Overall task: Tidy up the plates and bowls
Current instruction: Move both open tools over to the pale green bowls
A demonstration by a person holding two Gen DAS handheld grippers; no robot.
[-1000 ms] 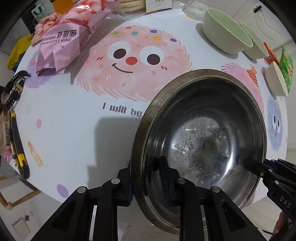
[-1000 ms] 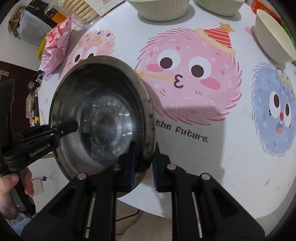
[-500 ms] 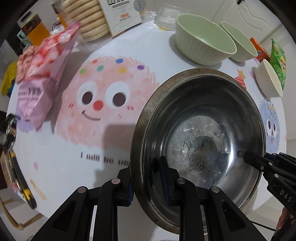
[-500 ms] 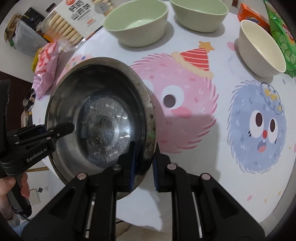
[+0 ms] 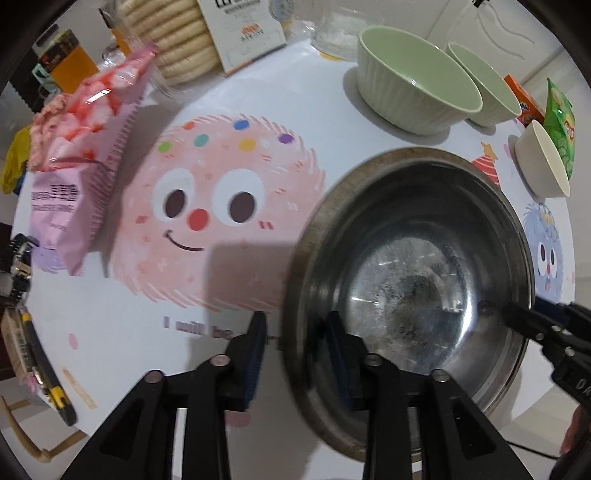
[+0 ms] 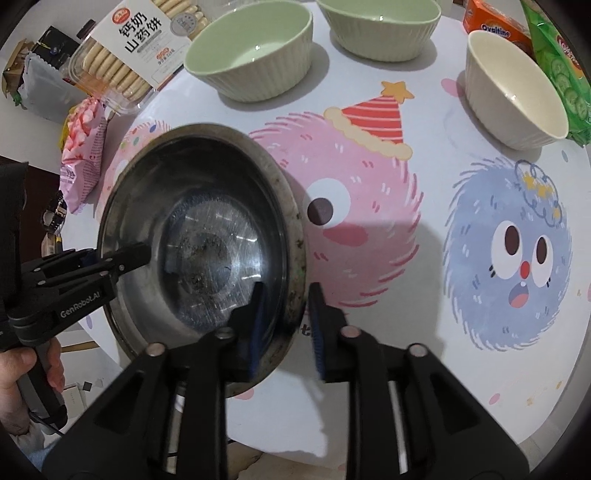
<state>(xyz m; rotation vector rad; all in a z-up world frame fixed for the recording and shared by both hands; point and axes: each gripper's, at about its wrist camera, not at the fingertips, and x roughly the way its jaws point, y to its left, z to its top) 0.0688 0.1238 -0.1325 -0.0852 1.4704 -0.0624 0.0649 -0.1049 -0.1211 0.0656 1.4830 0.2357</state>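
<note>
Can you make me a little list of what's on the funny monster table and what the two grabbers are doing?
table: cartoon monster tablecloth
big bowl: steel bowl, rim between both grippers' jaws
left gripper: jaws just opening, pads off the rim
right gripper: jaws just opening, pads off the rim
other bowls: two green bowls, one cream bowl
snacks: pink snack bag, biscuit box

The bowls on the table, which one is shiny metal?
The big steel bowl between the two grippers near the table's edge. The other three are ceramic: two ribbed green bowls and a cream bowl farther back.
</note>
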